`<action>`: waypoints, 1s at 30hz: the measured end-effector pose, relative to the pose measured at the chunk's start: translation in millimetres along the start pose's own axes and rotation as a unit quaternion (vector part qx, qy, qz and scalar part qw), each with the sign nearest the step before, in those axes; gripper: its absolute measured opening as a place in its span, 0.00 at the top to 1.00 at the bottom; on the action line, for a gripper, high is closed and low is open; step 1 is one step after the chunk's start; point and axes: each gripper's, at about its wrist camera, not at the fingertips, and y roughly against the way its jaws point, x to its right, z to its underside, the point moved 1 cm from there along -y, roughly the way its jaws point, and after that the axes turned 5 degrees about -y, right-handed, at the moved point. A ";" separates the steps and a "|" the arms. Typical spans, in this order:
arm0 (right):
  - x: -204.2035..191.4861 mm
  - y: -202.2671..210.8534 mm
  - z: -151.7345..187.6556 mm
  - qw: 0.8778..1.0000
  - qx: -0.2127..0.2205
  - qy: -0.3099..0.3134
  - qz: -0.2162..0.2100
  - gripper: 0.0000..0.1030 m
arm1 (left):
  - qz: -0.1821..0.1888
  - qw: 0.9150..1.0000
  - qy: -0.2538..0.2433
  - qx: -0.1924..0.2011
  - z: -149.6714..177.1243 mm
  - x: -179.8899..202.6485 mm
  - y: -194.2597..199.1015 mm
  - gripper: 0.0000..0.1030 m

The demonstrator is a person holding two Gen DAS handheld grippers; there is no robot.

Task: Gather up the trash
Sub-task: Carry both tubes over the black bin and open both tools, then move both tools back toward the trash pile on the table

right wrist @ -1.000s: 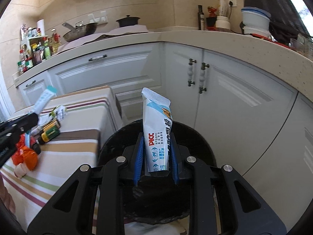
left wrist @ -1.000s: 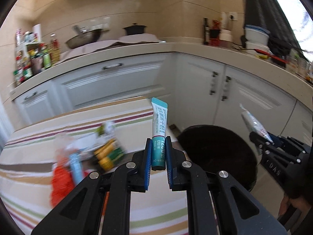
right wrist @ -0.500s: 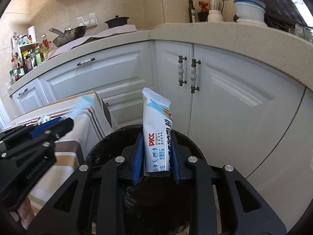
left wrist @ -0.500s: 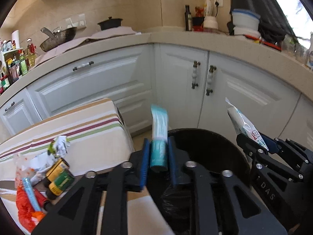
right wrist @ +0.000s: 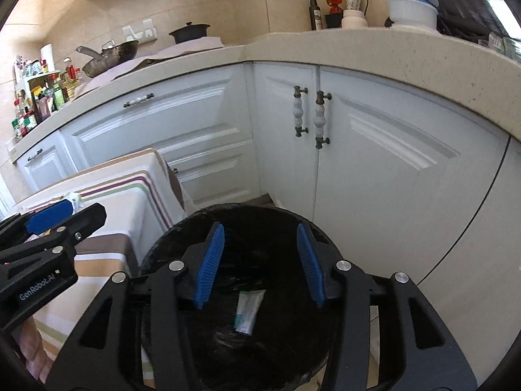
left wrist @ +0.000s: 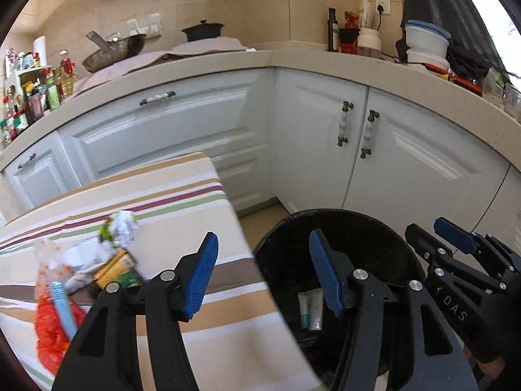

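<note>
A black-lined trash bin [left wrist: 342, 228] [right wrist: 247, 215] stands on the floor beside the striped table [left wrist: 182, 202]. Two tubes lie inside it: a teal one [left wrist: 303, 306] and a pale one [left wrist: 316, 308]; the right wrist view shows a tube [right wrist: 249, 311] at the bottom. My left gripper [left wrist: 262, 273] is open and empty over the bin's left rim. My right gripper [right wrist: 260, 262] is open and empty above the bin; it also shows in the left wrist view [left wrist: 452, 238]. Trash remains on the table: crumpled paper [left wrist: 122, 228], yellow and green packs [left wrist: 119, 267], a red bag [left wrist: 52, 322], a blue tube [left wrist: 63, 306].
White cabinet doors [left wrist: 407, 169] [right wrist: 374, 163] curve behind the bin under a beige counter [left wrist: 228, 62]. The counter carries a wok [left wrist: 114, 49], a black pot [left wrist: 203, 31], bottles and bowls [left wrist: 426, 37]. The left gripper appears at the left of the right wrist view [right wrist: 52, 224].
Both grippers have opened and let go of their tubes, which now lie in the bin. The left gripper moved right from the table to the bin.
</note>
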 end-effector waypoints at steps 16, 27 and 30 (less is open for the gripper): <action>-111.8 62.1 32.3 0.993 0.000 0.052 -0.104 0.49 | -0.109 0.993 0.055 0.007 60.4 -108.8 96.7 0.33; -203.8 73.2 60.5 0.979 -0.025 0.117 -0.166 0.41 | -0.200 0.972 0.120 -0.019 117.6 -197.8 129.5 0.33; -223.0 70.2 67.9 0.975 -0.038 0.133 -0.175 0.41 | -0.214 0.967 0.139 -0.028 131.6 -217.0 132.5 0.33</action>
